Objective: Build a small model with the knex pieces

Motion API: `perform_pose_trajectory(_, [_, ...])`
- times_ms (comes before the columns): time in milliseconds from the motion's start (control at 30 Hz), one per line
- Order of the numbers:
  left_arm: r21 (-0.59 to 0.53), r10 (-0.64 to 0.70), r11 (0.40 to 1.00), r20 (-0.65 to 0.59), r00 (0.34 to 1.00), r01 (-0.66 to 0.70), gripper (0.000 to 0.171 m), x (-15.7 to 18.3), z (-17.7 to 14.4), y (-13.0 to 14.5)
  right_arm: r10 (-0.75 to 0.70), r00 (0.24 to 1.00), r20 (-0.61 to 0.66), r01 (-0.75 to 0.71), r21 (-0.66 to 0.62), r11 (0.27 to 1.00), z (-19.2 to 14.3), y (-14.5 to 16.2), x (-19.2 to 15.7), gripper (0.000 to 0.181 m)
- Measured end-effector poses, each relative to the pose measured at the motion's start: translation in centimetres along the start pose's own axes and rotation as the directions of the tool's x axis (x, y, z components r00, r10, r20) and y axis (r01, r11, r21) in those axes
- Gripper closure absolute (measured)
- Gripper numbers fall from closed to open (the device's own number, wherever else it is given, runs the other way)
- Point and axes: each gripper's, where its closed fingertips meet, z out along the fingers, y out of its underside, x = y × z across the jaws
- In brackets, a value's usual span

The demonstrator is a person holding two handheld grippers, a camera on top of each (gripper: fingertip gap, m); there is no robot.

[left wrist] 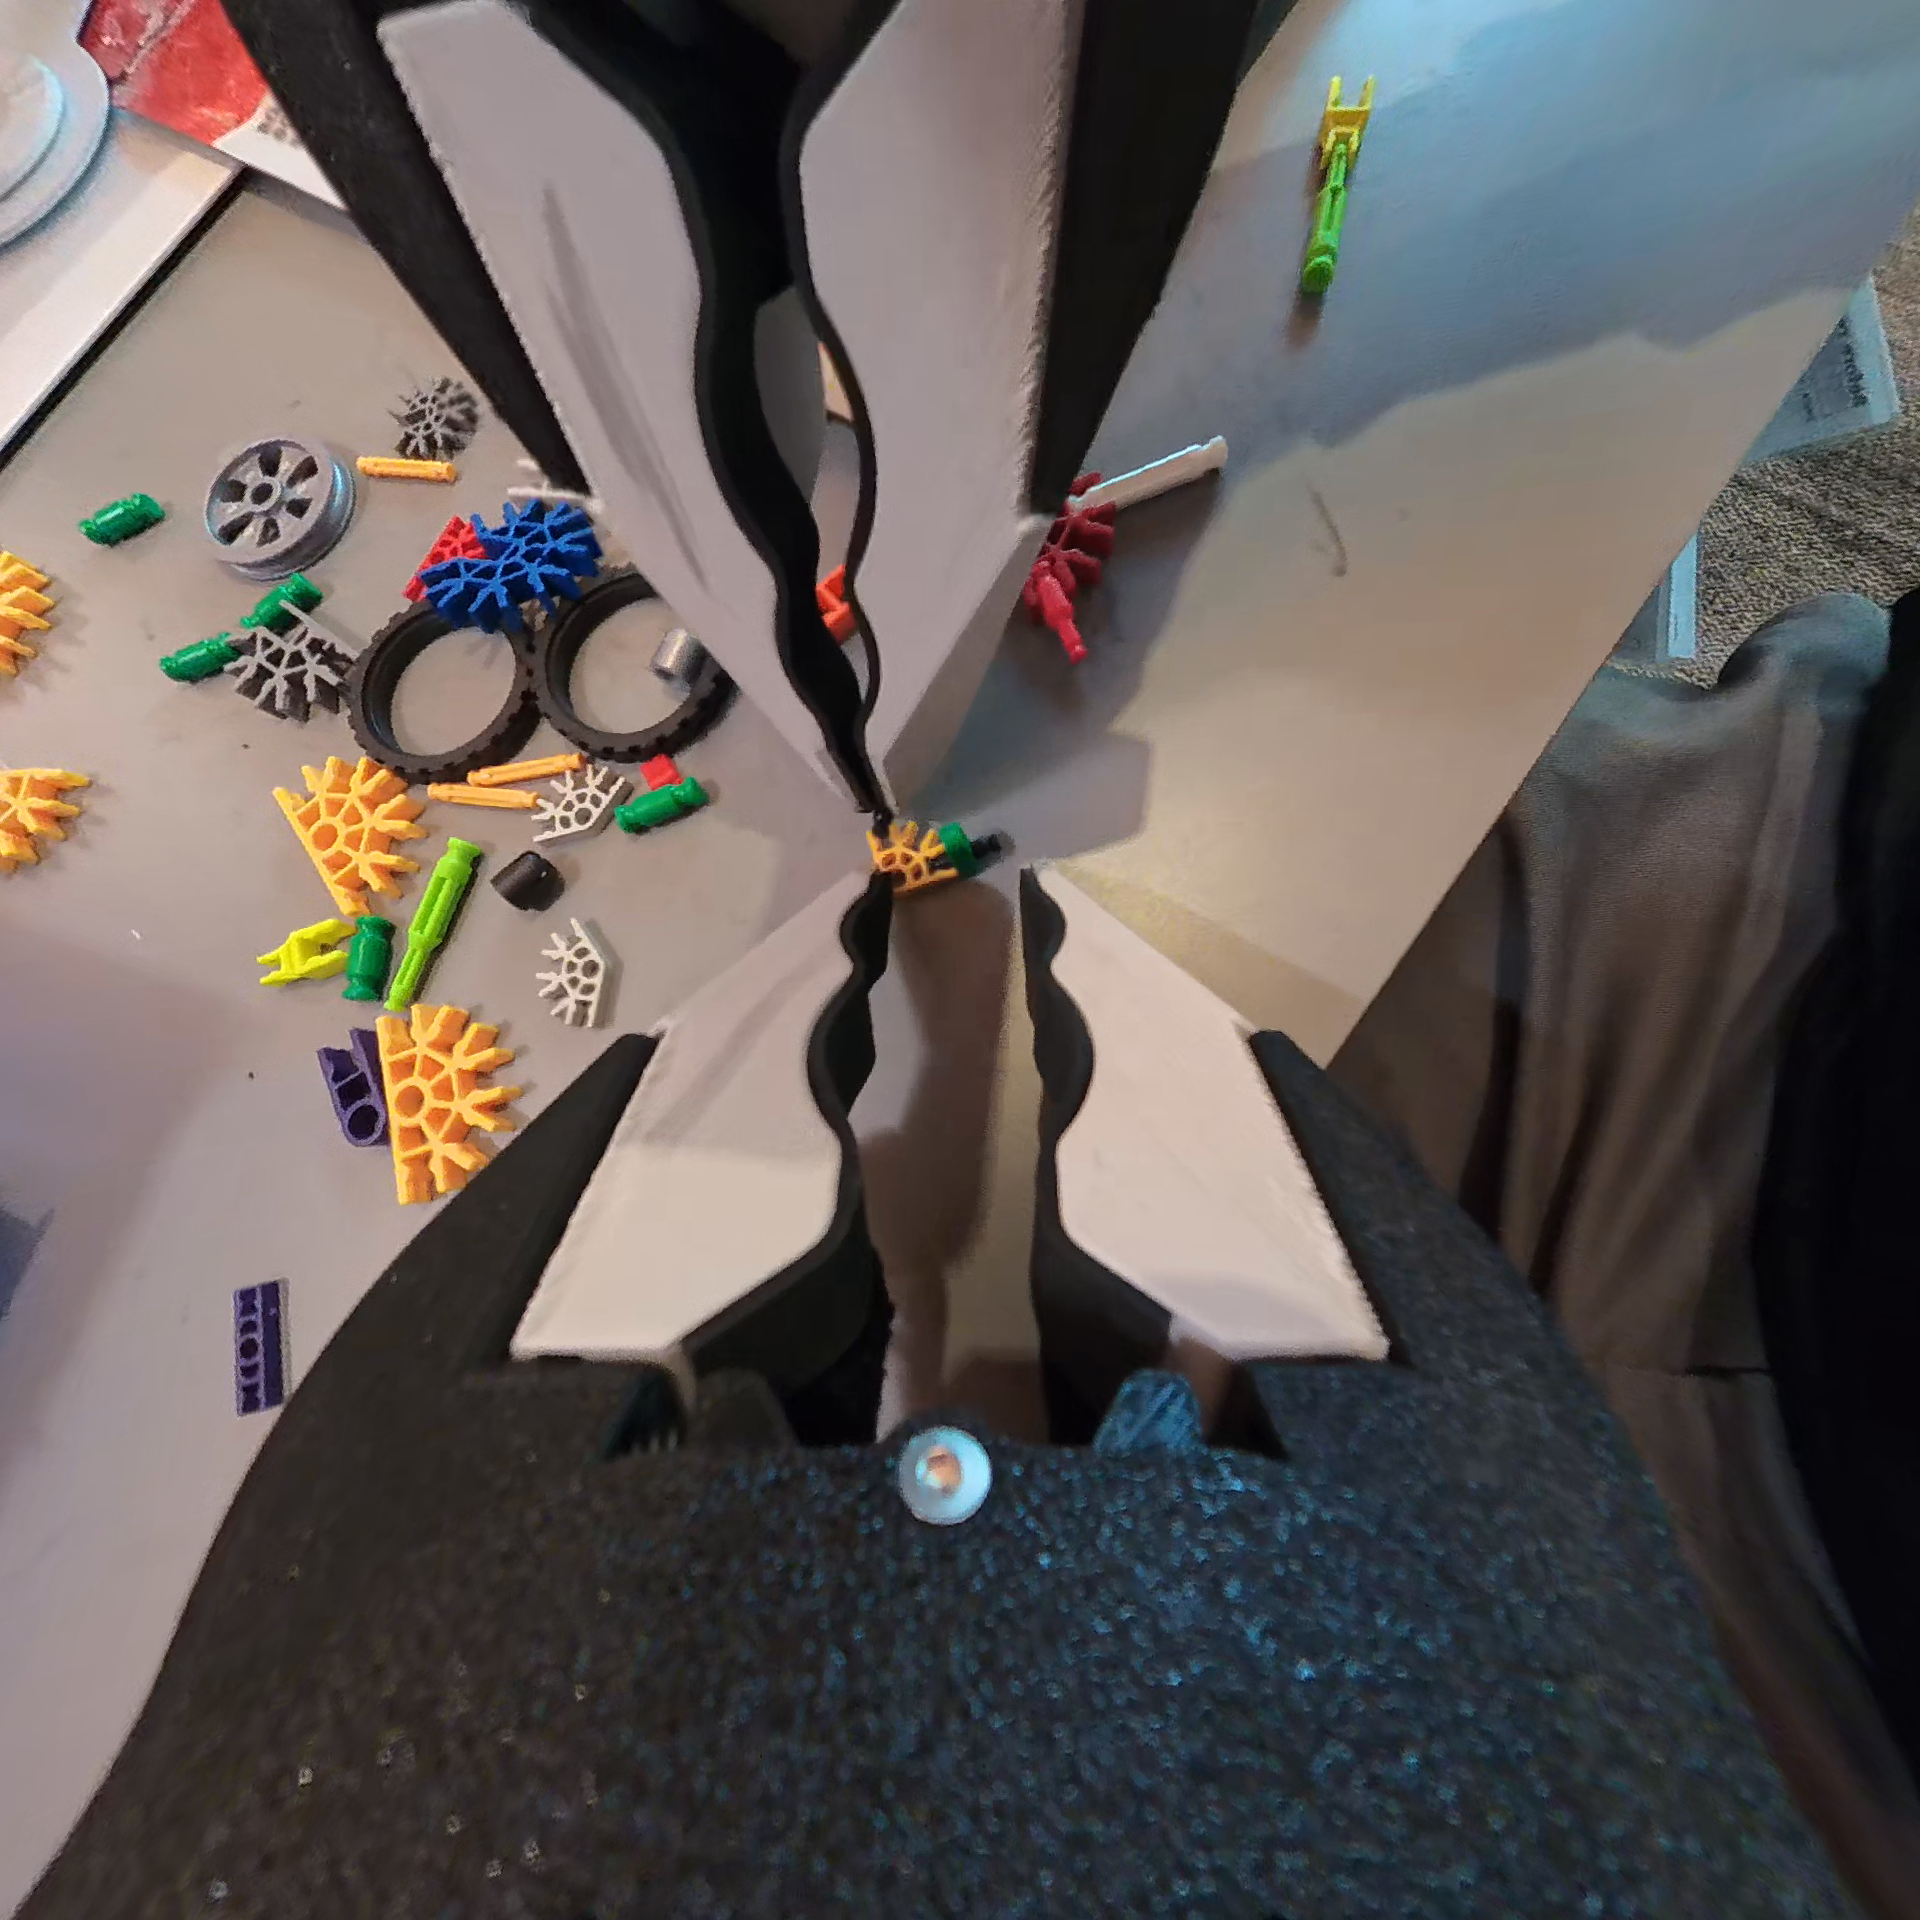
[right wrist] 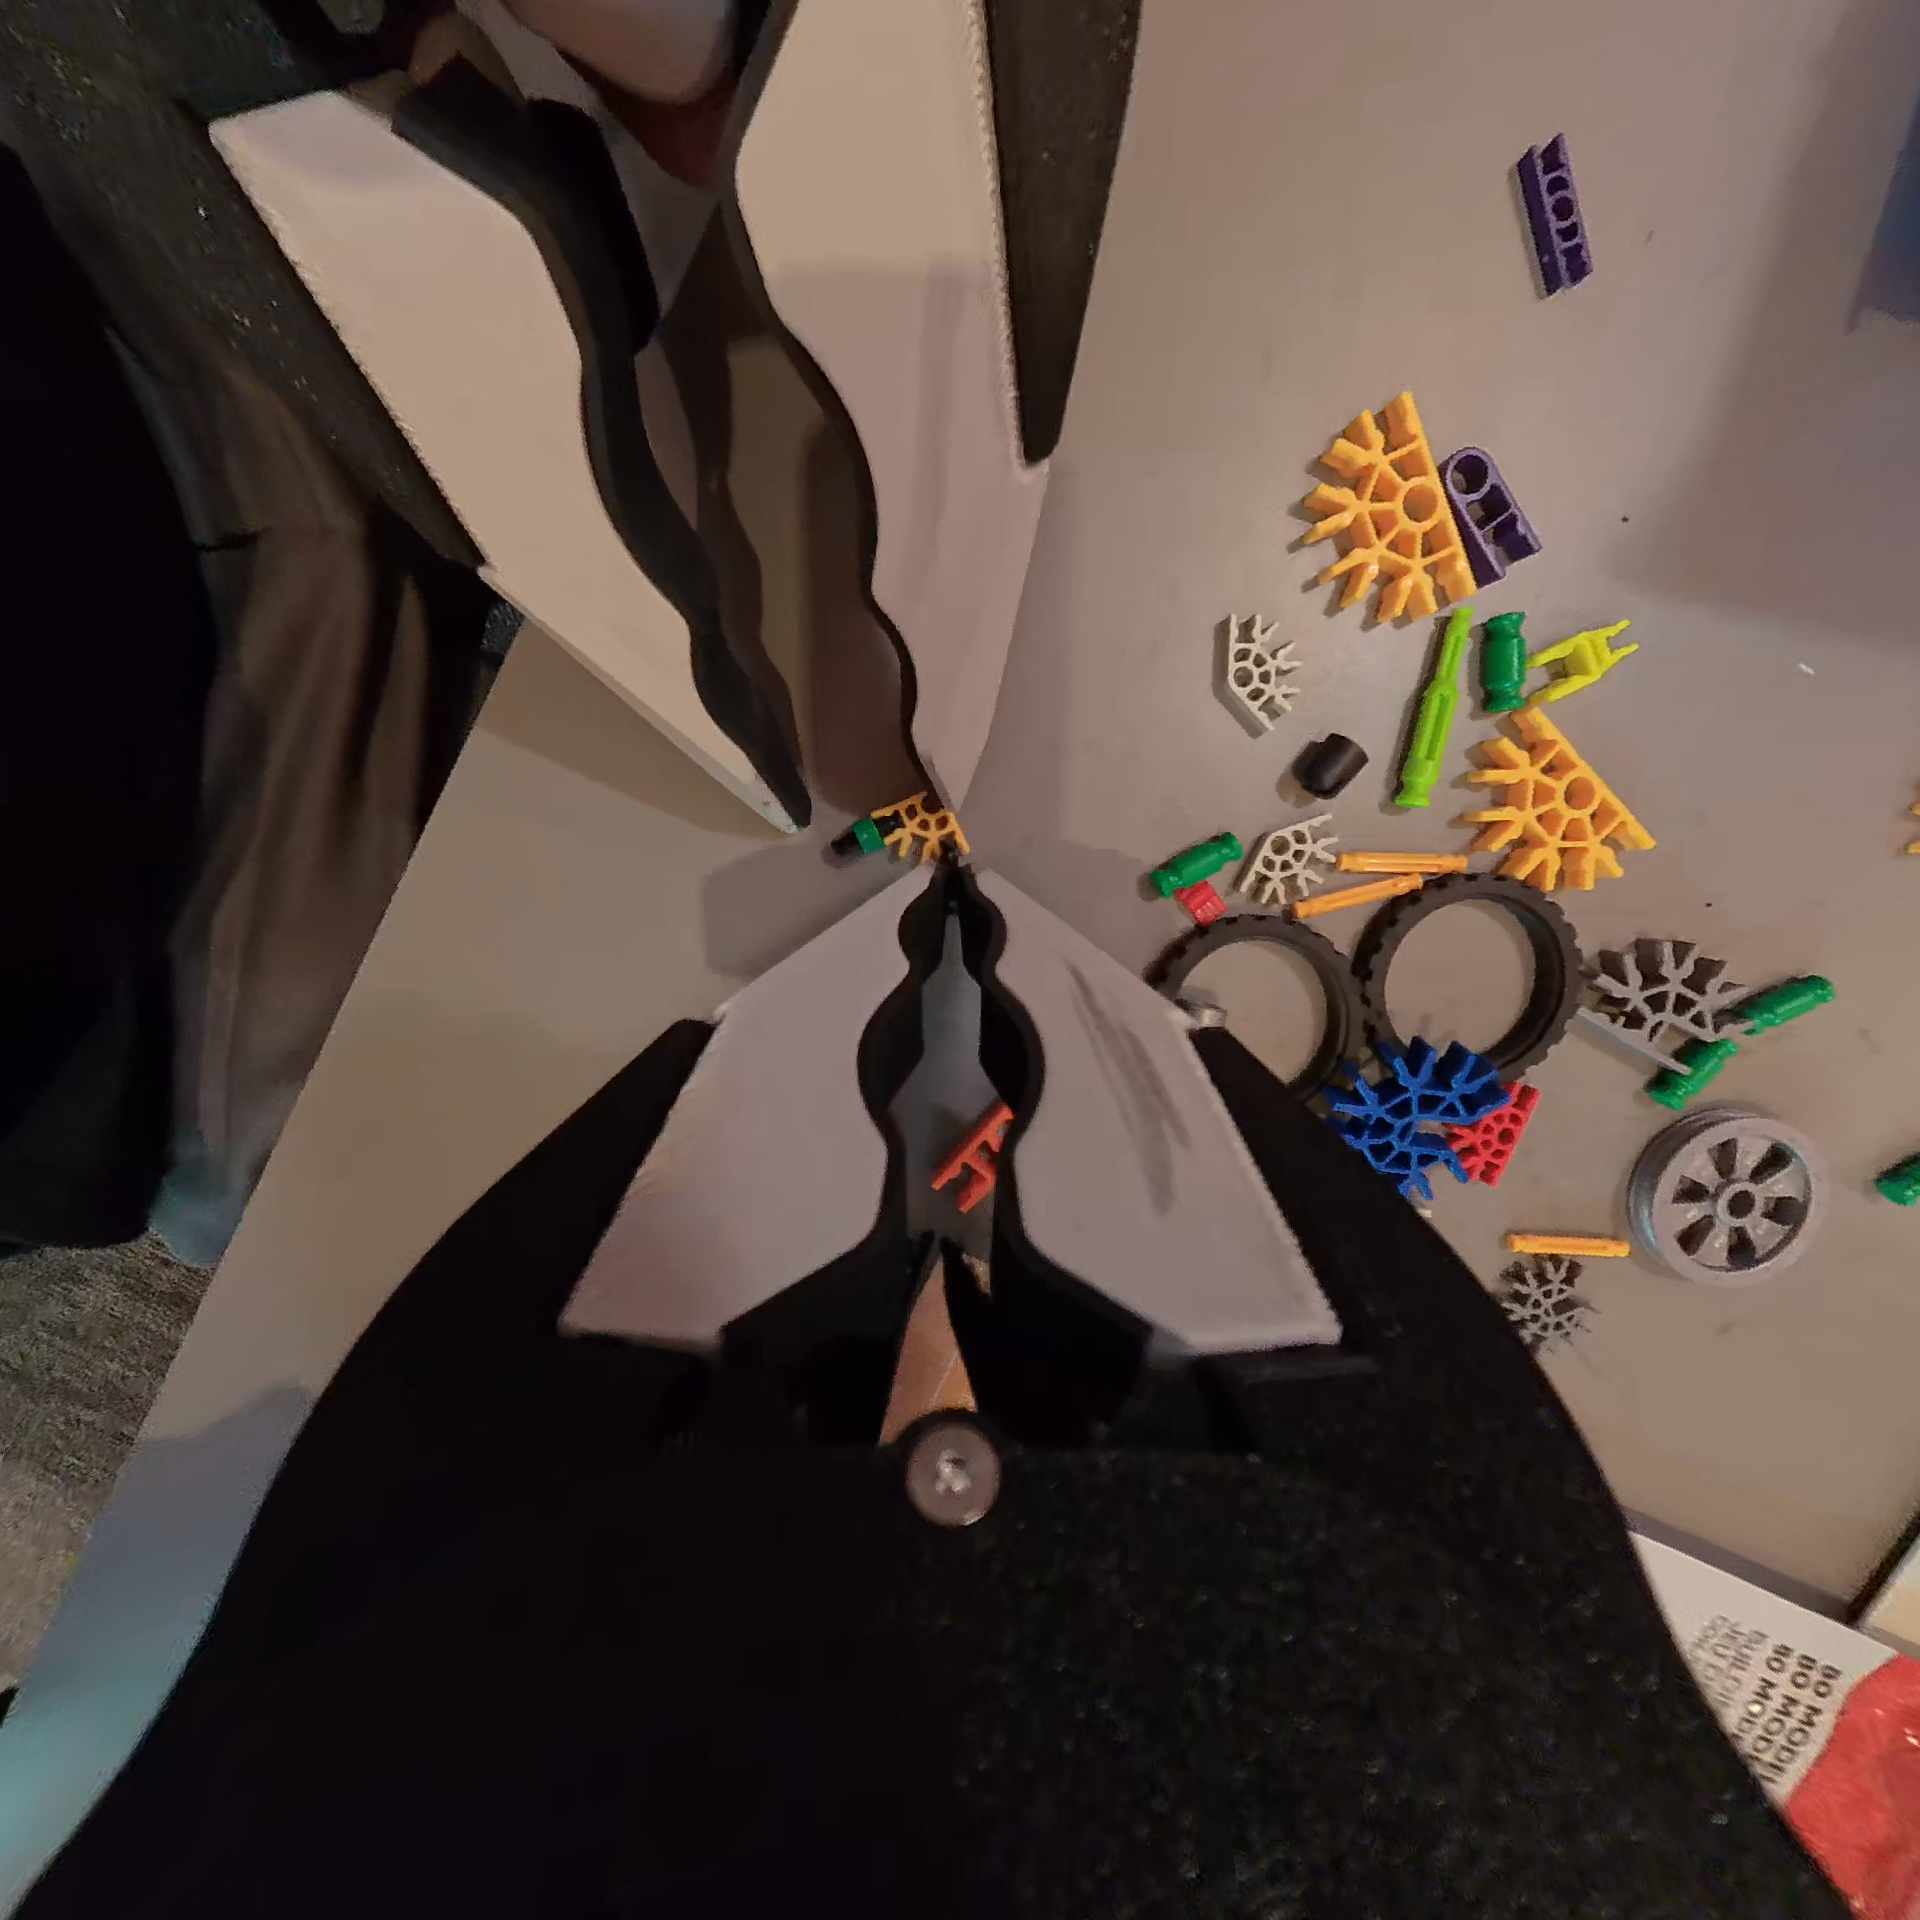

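Yellow connector (right wrist: 925, 826) pinched by right gripper (right wrist: 951, 868) tips — left gripper (left wrist: 951, 883) parted, fingertips flanking it.

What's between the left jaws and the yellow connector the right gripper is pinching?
Nothing visible. The yellow connector, with a green rod plugged in, sits right at the tips of the open left gripper, pinched by the right gripper. Other loose pieces lie off to one side on the table.

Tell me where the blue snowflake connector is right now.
In the left wrist view the blue snowflake connector lies left of the fingers, overlapping a red connector and resting on the edge of the two black tyres.
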Motion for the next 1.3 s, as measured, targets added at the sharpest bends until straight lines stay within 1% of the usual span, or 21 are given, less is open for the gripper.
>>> perform_pose_trajectory(133, [0.000, 0.004, 1.000, -0.001, 1.000, -0.004, 0.149, -0.09, 0.08, -0.06, -0.028, 1.000, 0.005, 0.028, -0.030, 0.999, 0.14, 0.21, 0.09, 0.181])
perform_pose_trajectory(567, [0.004, 0.004, 1.000, -0.003, 1.000, -0.004, 0.150, -0.15, 0.20, -0.16, -0.045, 0.998, 0.033, 0.046, -0.050, 0.998, 0.35, 0.26, -0.20, 0.181])
perform_pose_trajectory(700, [0.004, 0.003, 1.000, -0.003, 1.000, -0.003, 0.150, -0.16, 0.20, -0.16, -0.031, 0.999, 0.035, 0.033, -0.055, 0.998, 0.22, 0.45, -0.24, 0.173])
perform_pose_trajectory(833, [0.004, 0.002, 1.000, -0.003, 1.000, -0.002, 0.149, -0.18, 0.21, -0.16, -0.011, 0.999, 0.036, 0.012, -0.031, 0.999, -0.14, 0.29, -0.11, 0.172])
perform_pose_trajectory(967, [0.003, 0.001, 1.000, -0.001, 1.000, -0.001, 0.150, -0.19, 0.23, -0.16, 0.027, 0.999, 0.046, -0.027, 0.007, 1.000, -0.45, -0.18, 0.18, 0.175])
perform_pose_trajectory(1033, [0.003, 0.001, 1.000, 0.000, 1.000, -0.001, 0.150, -0.20, 0.24, -0.17, 0.032, 0.998, 0.045, -0.032, -0.002, 0.999, -0.27, -0.02, 0.37, 0.178])
perform_pose_trajectory(1300, [0.002, -0.002, 1.000, 0.001, 1.000, 0.002, 0.151, -0.26, 0.27, -0.17, 0.020, 0.997, 0.079, -0.018, -0.017, 1.000, 0.29, -0.05, 0.05, 0.178])
